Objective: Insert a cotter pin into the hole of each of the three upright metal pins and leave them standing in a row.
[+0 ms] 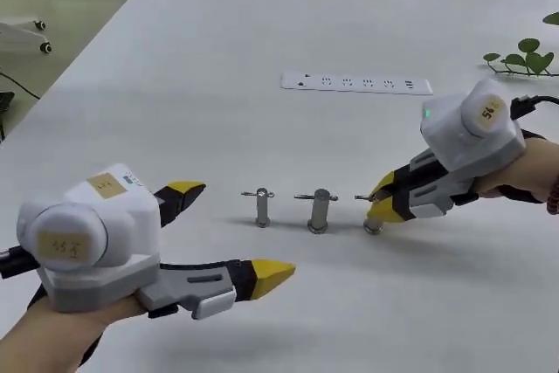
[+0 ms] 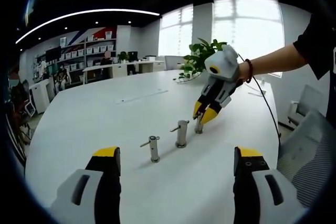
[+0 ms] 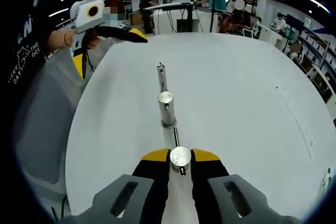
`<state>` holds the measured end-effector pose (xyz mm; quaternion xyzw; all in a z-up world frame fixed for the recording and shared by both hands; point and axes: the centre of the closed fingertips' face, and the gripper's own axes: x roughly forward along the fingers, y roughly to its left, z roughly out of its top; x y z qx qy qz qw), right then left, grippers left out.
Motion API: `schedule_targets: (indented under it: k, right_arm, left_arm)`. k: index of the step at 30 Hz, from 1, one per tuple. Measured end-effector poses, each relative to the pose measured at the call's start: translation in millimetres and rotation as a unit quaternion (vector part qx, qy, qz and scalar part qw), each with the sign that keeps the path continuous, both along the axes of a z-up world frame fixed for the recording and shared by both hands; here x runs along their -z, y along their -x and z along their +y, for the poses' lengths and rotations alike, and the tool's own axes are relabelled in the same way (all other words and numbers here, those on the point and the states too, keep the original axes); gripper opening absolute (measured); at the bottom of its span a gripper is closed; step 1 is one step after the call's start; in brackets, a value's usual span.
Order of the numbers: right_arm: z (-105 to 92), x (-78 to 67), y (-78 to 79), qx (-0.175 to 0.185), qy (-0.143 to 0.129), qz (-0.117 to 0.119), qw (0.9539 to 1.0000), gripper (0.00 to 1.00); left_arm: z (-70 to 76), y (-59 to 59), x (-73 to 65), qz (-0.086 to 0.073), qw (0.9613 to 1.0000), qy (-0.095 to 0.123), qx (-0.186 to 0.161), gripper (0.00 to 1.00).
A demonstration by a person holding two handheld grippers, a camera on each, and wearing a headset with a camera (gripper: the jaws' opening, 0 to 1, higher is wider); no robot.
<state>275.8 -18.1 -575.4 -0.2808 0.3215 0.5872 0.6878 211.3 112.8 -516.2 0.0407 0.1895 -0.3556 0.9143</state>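
the right gripper [image 1: 382,198] pinches the head of the third metal pin [image 3: 180,157], which stands upright at the end of the row nearest the table's [image 1: 262,41] right edge. its cotter pin [image 3: 176,136] lies level along the row, pointing from the jaws toward the middle pin [image 1: 320,210]. the right gripper view shows it seemingly through the hole; in the head view the jaws cover that. the left gripper [image 1: 231,231], jaws spread wide, hangs by the front edge, well apart.
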Motion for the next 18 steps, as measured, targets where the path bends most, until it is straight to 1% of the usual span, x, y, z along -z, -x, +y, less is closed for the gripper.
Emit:
schedule_targets:
  k: [2,4,8,9,10,12,14,15,16,17,18]
  right_arm:
    - [-0.5,-0.8,-1.8,0.002,-0.002,-0.006,1.0,0.13]
    - [-0.8,-3.8,-3.5,0.019,-0.01,-0.005,0.9998,0.16]
    - [-1.6,-11.1,-2.3,0.057,-0.029,0.011,0.9979,0.3]
    - [-2.3,-12.5,-0.3,0.077,-0.033,0.023,0.9963,0.33]
    - [-2.4,-13.5,1.5,0.085,-0.037,0.028,0.9953,0.36]
    - [-2.2,-15.8,5.1,0.09,-0.044,0.029,0.9945,0.42]
    - [-4.1,-17.9,9.4,0.119,-0.051,0.038,0.9908,0.46]
    - [-3.8,-19.5,10.6,0.127,-0.058,0.039,0.9894,0.48]
    - [-3.3,-22.3,12.4,0.131,-0.067,0.033,0.9886,0.49]
    - [-4.1,-23.3,15.0,0.131,-0.068,0.031,0.9885,0.51]
    - [-5.3,-25.1,16.7,0.144,-0.071,0.029,0.9866,0.52]
  left_arm:
    - [-0.7,0.8,0.7,0.0,1.0,-0.004,0.001,0.89]
    - [-1.1,1.5,1.5,0.002,1.0,-0.006,0.002,0.9]
    - [0.0,0.9,1.9,0.006,1.0,-0.003,-0.004,0.91]
    - [0.0,1.0,1.8,0.007,1.0,-0.001,-0.005,0.92]
    - [0.0,1.2,1.7,0.009,0.9999,0.001,-0.007,0.92]
    - [-0.1,1.1,1.1,0.009,0.9999,0.003,-0.009,0.96]
    - [-1.1,1.8,0.2,0.01,0.9999,0.005,-0.008,0.98]
    - [-1.5,2.2,-0.4,0.011,0.9999,0.008,-0.009,0.98]
    - [-1.5,2.2,-1.1,0.012,0.9998,0.011,-0.011,0.98]
    - [-1.2,2.2,-1.6,0.012,0.9998,0.012,-0.013,0.98]
    - [-0.8,2.3,-2.6,0.011,0.9998,0.012,-0.014,0.99]
